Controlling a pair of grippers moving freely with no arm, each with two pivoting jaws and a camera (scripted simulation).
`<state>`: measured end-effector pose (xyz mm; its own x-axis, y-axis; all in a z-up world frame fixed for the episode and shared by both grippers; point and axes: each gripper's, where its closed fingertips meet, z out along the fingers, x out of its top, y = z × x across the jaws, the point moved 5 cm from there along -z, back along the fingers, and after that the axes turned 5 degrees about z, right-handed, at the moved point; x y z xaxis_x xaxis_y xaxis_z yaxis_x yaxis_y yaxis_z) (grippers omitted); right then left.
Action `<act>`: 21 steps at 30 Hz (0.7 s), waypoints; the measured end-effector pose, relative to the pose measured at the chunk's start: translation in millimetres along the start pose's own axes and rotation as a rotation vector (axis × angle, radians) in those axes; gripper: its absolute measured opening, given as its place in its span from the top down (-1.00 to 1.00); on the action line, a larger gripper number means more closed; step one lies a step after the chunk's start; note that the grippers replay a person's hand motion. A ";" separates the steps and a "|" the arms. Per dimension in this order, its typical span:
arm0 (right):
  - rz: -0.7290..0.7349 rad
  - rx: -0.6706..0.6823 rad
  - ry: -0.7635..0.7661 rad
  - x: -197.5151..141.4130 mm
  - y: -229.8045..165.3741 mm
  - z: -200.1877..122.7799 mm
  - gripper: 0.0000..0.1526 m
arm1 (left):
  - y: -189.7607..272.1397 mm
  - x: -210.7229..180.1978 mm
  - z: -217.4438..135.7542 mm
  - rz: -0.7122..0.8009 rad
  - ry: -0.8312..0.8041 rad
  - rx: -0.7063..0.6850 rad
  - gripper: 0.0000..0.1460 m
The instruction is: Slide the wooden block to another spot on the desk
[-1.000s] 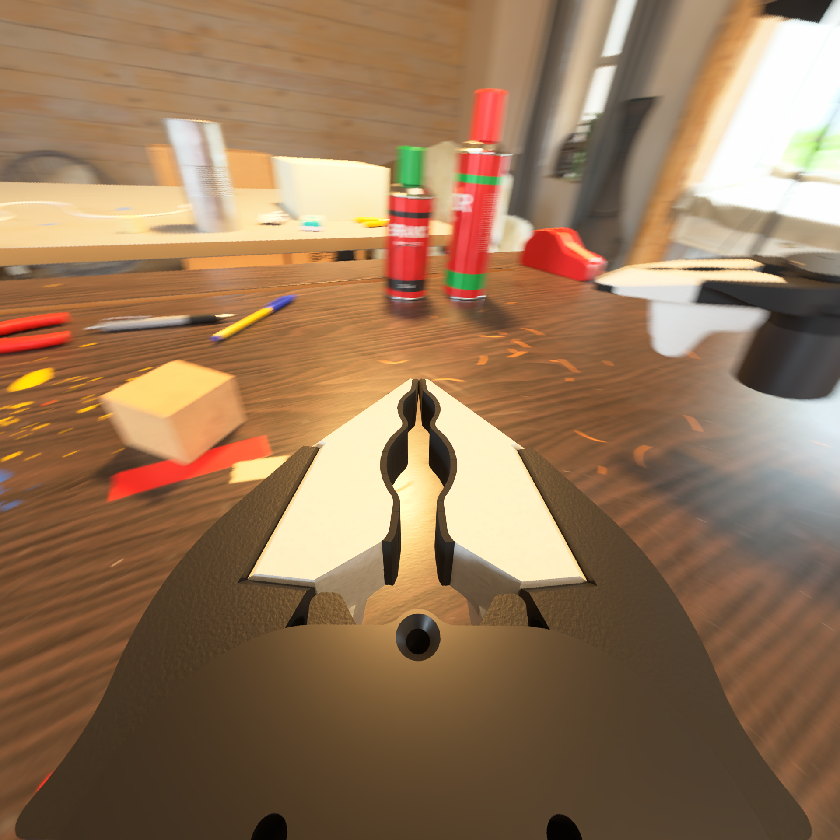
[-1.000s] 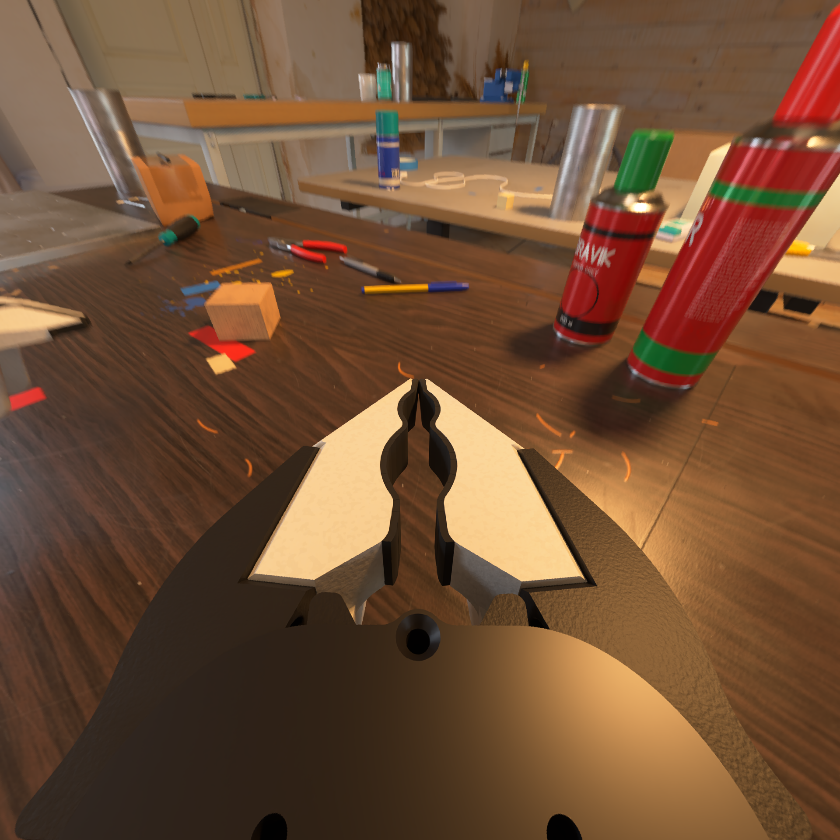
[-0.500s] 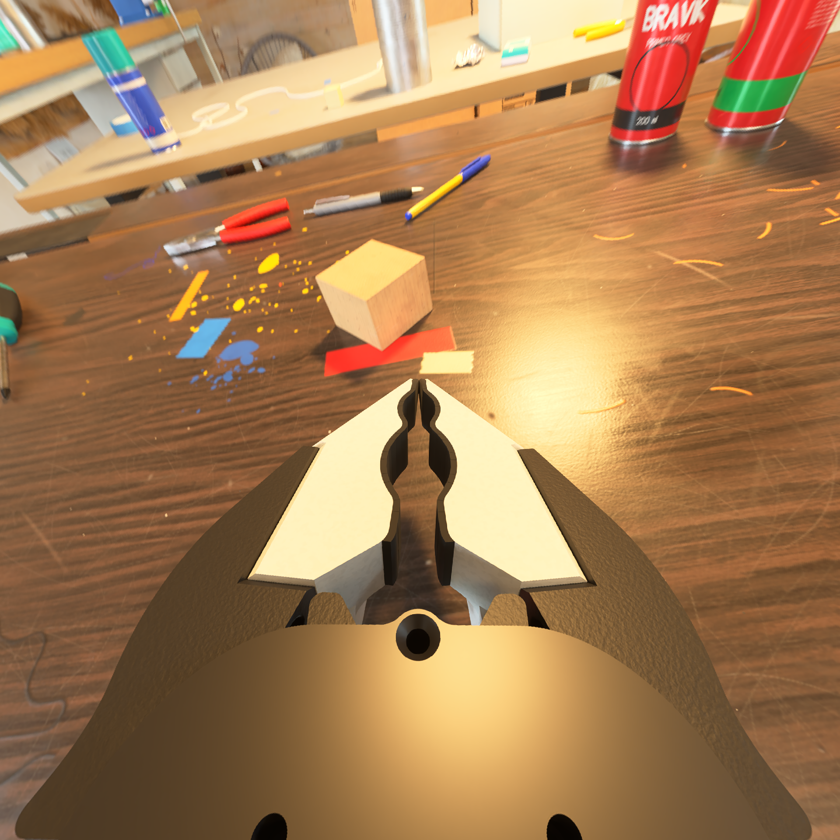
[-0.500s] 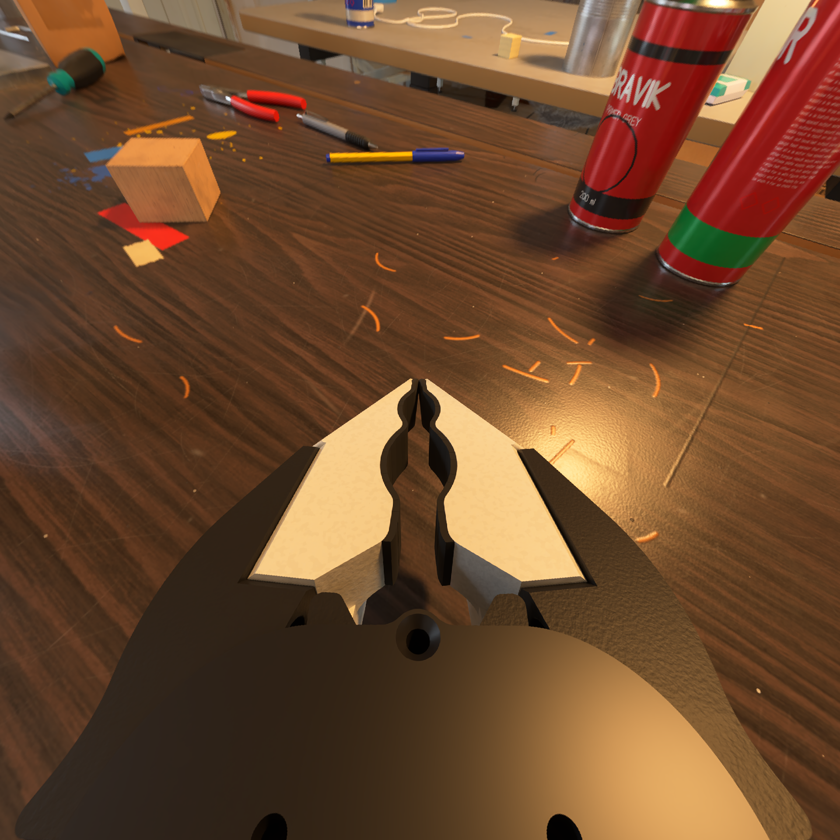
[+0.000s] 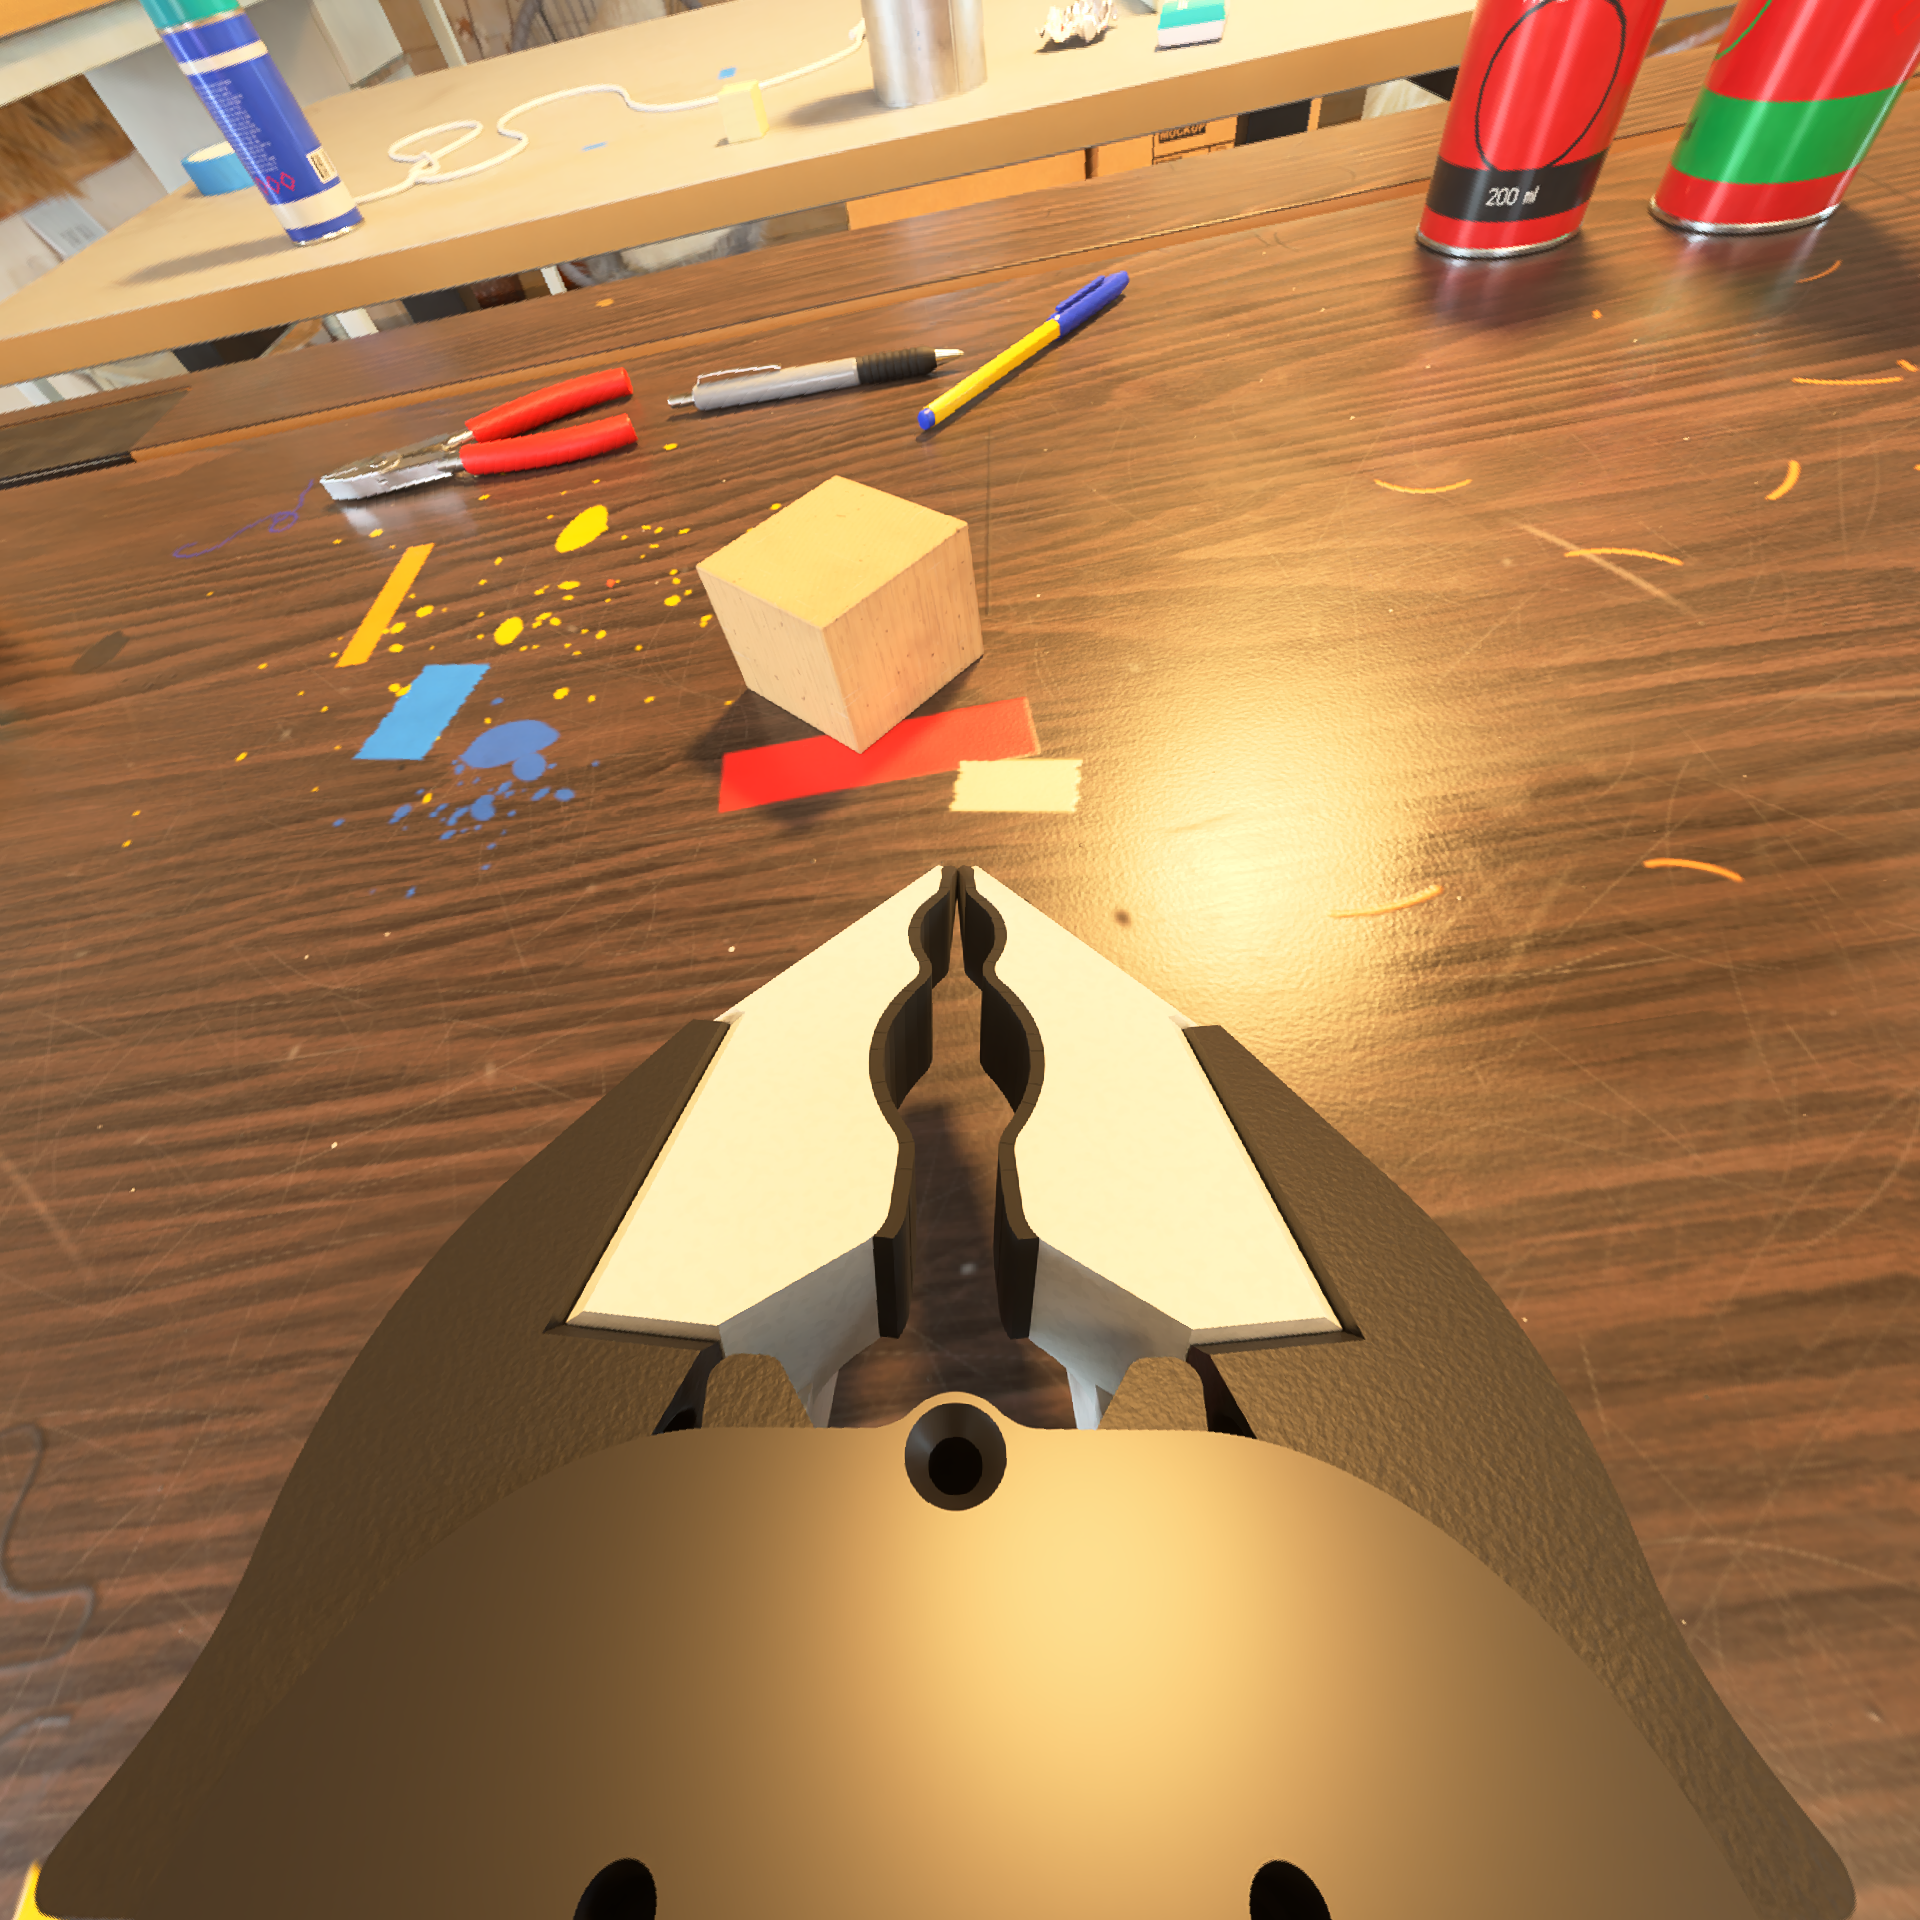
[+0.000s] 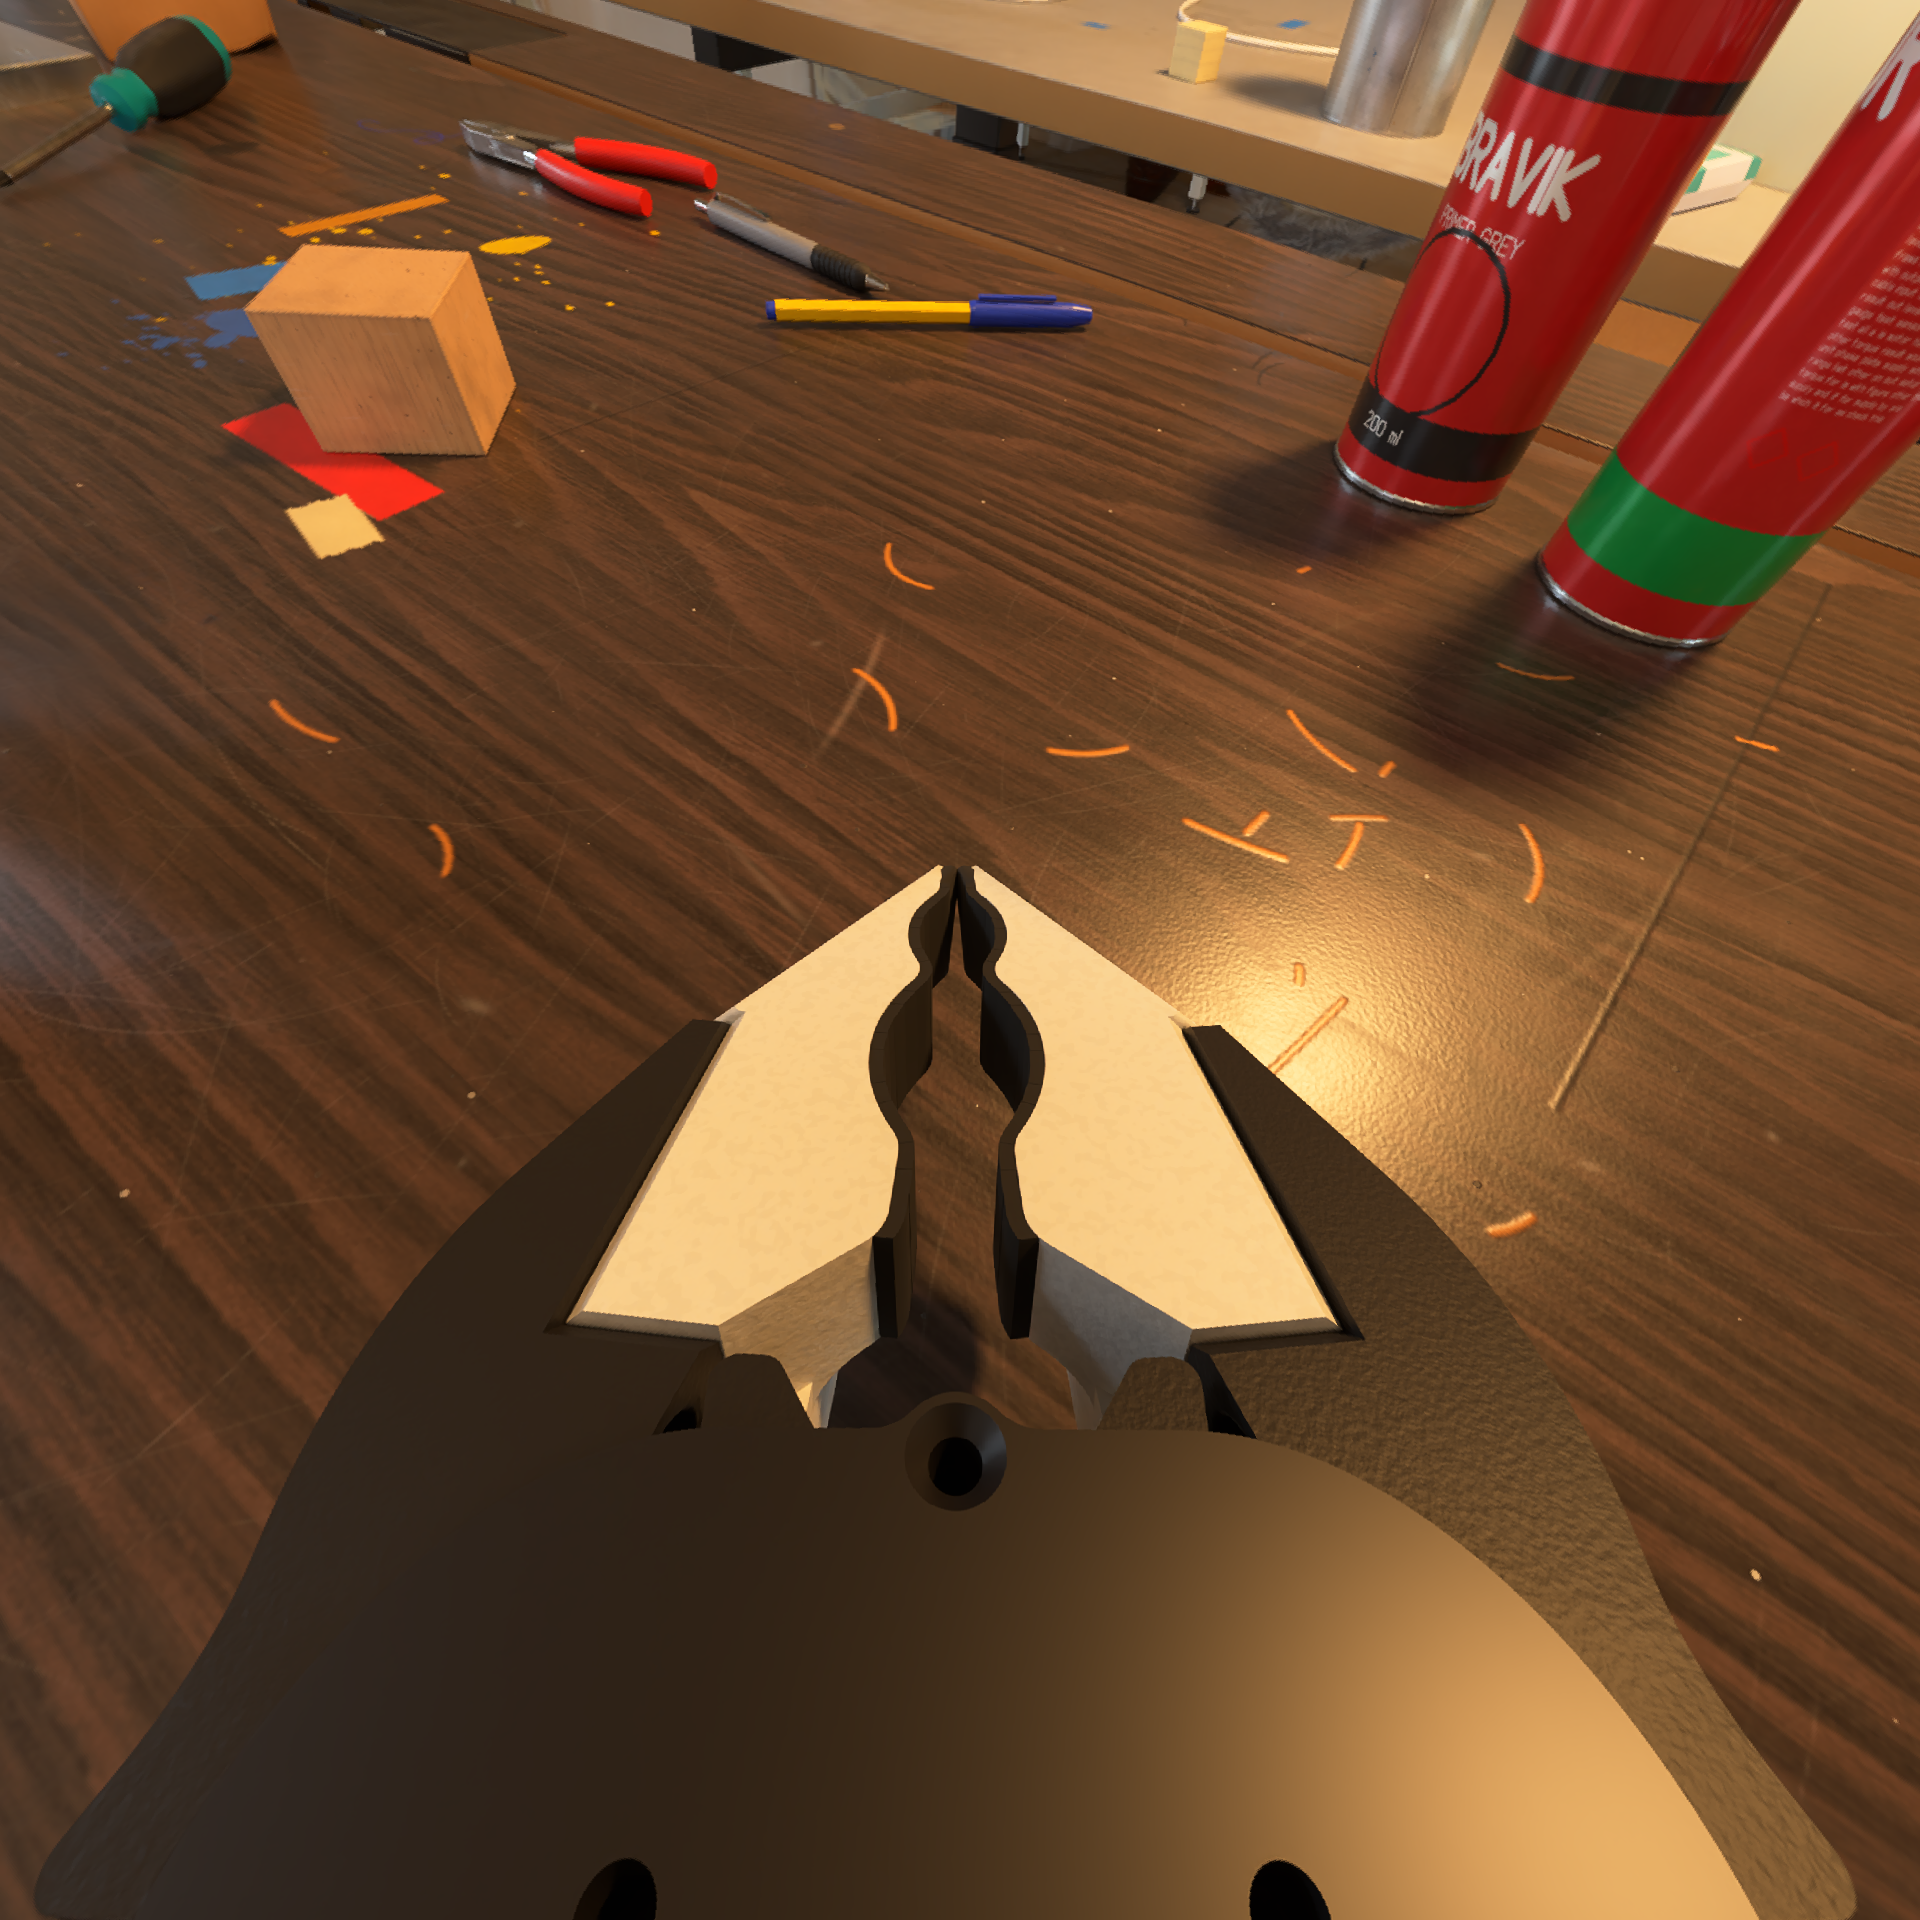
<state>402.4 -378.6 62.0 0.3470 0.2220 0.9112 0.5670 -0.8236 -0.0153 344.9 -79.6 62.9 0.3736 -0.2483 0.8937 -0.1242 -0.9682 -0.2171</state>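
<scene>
A light wooden block sits on the dark wooden desk, one corner over a red tape strip. My left gripper is shut and empty, its tips a short way in front of the block and apart from it. In the right wrist view the block lies far to the upper left. My right gripper is shut and empty over bare desk, well away from the block.
Red-handled pliers, a grey pen and a yellow-blue pen lie behind the block. Two red spray cans stand at the right. A screwdriver lies far left. Paint marks and a second bench beyond.
Both grippers have tilted down toward the desk and moved closer to it. The left one turned toward the block, which now sits just ahead of its tips. The block has not moved.
</scene>
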 end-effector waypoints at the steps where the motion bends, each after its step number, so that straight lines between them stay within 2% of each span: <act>1: -0.002 0.003 0.001 0.2 -0.6 -0.2 1.00 | 0.5 0.3 0.1 0.002 0.001 -0.003 1.00; 17: 0.006 0.082 0.021 5.0 -8.6 -3.4 1.00 | -4.4 4.5 6.9 0.021 0.032 -0.014 0.99; 18: 0.007 0.088 0.020 4.9 -9.2 -3.3 1.00 | -6.7 5.0 11.5 0.035 0.032 -0.030 0.87; 21: 0.009 0.109 0.015 3.9 -11.0 -2.6 1.00 | -17.6 6.0 31.2 0.032 -0.019 -0.127 0.31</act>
<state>395.6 -370.0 66.7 0.3419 0.2065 0.9168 0.6424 -0.7633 -0.0676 378.0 -64.9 59.8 0.3845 -0.2811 0.8793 -0.2512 -0.9484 -0.1934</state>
